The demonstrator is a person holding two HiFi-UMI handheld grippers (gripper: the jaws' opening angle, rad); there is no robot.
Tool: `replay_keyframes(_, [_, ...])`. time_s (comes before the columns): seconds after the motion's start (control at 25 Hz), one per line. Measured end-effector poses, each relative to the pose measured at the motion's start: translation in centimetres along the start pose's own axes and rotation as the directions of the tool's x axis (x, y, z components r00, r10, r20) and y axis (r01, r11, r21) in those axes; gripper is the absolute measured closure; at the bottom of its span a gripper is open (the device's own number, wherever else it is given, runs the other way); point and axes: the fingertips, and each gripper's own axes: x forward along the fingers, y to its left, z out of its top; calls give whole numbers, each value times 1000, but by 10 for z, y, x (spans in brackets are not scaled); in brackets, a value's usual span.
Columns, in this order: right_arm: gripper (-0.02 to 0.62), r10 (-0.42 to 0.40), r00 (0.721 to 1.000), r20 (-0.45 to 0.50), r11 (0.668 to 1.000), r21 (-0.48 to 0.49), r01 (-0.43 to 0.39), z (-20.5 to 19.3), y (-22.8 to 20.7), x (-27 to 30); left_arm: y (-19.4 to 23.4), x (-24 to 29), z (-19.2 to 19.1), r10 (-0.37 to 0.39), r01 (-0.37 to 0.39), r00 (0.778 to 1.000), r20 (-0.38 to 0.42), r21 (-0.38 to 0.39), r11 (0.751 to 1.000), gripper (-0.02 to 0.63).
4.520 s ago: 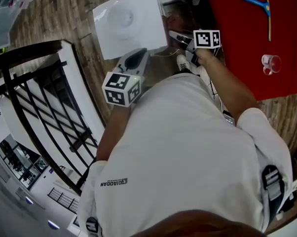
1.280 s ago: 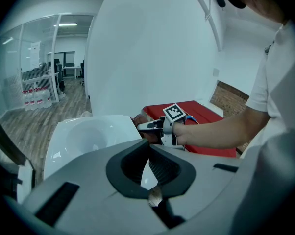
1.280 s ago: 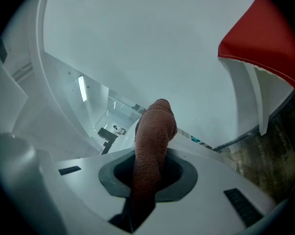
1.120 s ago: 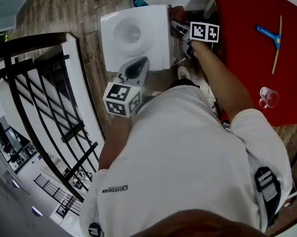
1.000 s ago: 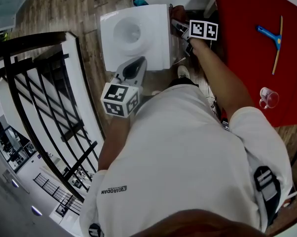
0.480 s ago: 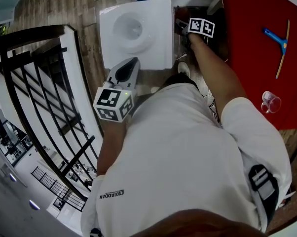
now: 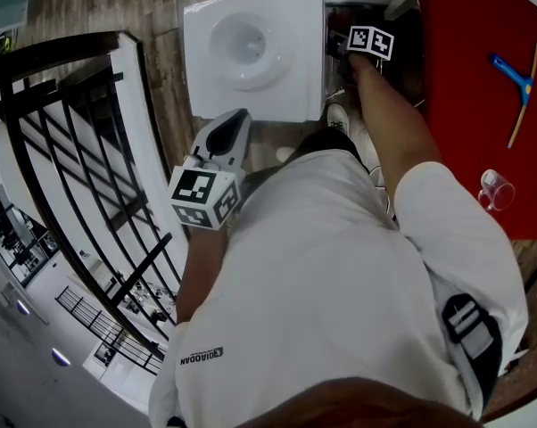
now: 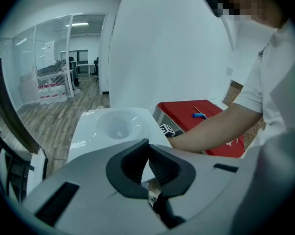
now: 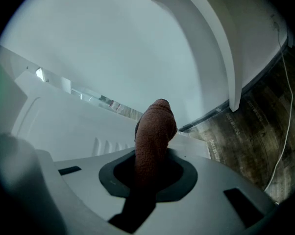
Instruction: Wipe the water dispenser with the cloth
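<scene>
The white water dispenser (image 7: 251, 47) stands below me, its round top recess showing in the left gripper view (image 8: 119, 126). My right gripper (image 7: 338, 43) is at the dispenser's right side, shut on a brown cloth (image 9: 155, 126). In the right gripper view (image 9: 155, 153) the cloth's folded end sticks out past the jaws, against or very near the dispenser's white side panel (image 9: 137, 53). My left gripper (image 7: 235, 116) hovers over the dispenser's near edge, shut and holding nothing (image 8: 146, 142).
A red table (image 7: 474, 105) at the right carries a blue-handled squeegee (image 7: 516, 78) and a clear glass cup (image 7: 494, 190). A black railing (image 7: 72, 150) runs along the left. Wood floor and a thin cable (image 9: 284, 106) lie beside the dispenser's base.
My right gripper has slid with the cloth along the dispenser's right side, away from me. The left gripper has kept its place near the dispenser's near edge.
</scene>
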Motion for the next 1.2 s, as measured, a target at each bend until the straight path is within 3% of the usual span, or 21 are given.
replay_keyframes(0.36, [545,-21,999,28,1000,11,20,3,1,-14,0,-6,-2,-18,18,999,28,-13,1000,609])
replay_keyframes(0.6, [545,21,992,128,1000,9,-22,9,24,-67,1,-20,-3,-57,57,996,65,-10,998,609])
replay_keyframes(0.76, [545,67,977,203,998,-21,-64,4,55,-119,5,-25,-7,-110,110,990,85,0,994,609])
replay_keyframes(0.92, [545,122,944,307,992,-72,-104,0,104,-187,18,-31,-4,-158,156,982,106,33,987,610])
replay_keyframes(1.08, [545,133,912,388,986,-143,-83,-13,154,-247,45,-39,-5,-166,160,976,138,56,986,609])
replay_keyframes(1.2, [545,144,904,403,978,-195,-69,-34,191,-264,67,-47,-12,-157,151,975,158,50,987,609])
